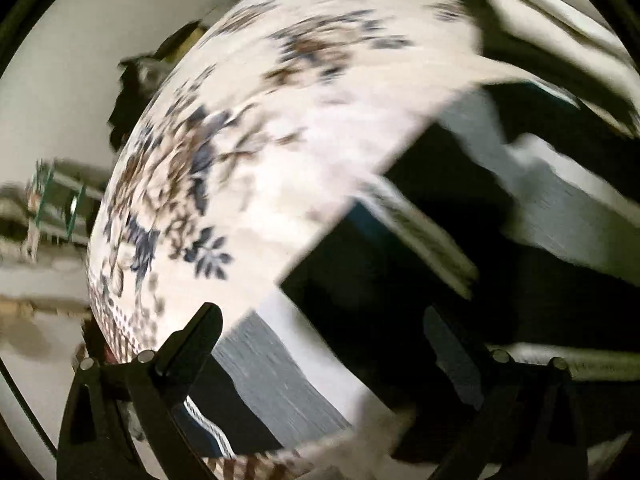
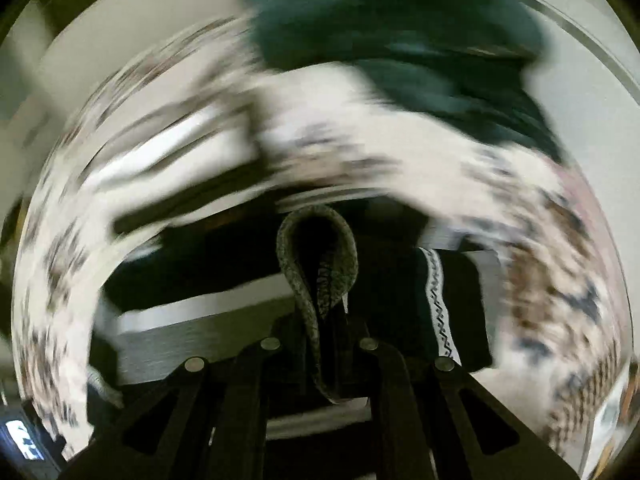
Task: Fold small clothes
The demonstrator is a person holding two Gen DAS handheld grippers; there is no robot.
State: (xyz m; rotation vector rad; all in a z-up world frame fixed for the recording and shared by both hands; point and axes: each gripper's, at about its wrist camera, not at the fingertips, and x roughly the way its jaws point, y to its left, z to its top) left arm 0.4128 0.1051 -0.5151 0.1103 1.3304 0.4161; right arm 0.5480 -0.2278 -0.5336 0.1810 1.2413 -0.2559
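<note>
The right gripper (image 2: 320, 320) had its two black fingers drawn together on a fold of speckled grey-green knitted hem (image 2: 316, 248), which looped up out of the pinch and ran back down between the finger bases. Just past the loop, to its right, lay a dark garment with a white zigzag-patterned band (image 2: 438, 308), and to the left of the fingers a pale grey striped cloth (image 2: 192, 336) stretched flat. Beyond these, a white bedspread printed with blue and brown leaves (image 2: 360, 120) curved around the whole scene, badly smeared by motion, with a heap of dark green fabric (image 2: 400, 32) lying on it at the far side, well apart from the fingers. The left gripper (image 1: 324, 344) stood with its black fingers (image 1: 196, 340) spread wide and nothing pressed between them; in the gap sat a grey-and-white striped cloth (image 1: 272, 368), lying below rather than in the jaws. Beside the left finger's base a dark piece with a white patterned trim (image 1: 204, 420) showed, and ahead of the right finger black folded clothing (image 1: 400, 272) with pale bands lay on the same leafy bedspread (image 1: 260, 160). Further out to the left, the blurred floor and a green-framed rack (image 1: 52, 208) could be made out, though little detail could be told.
</note>
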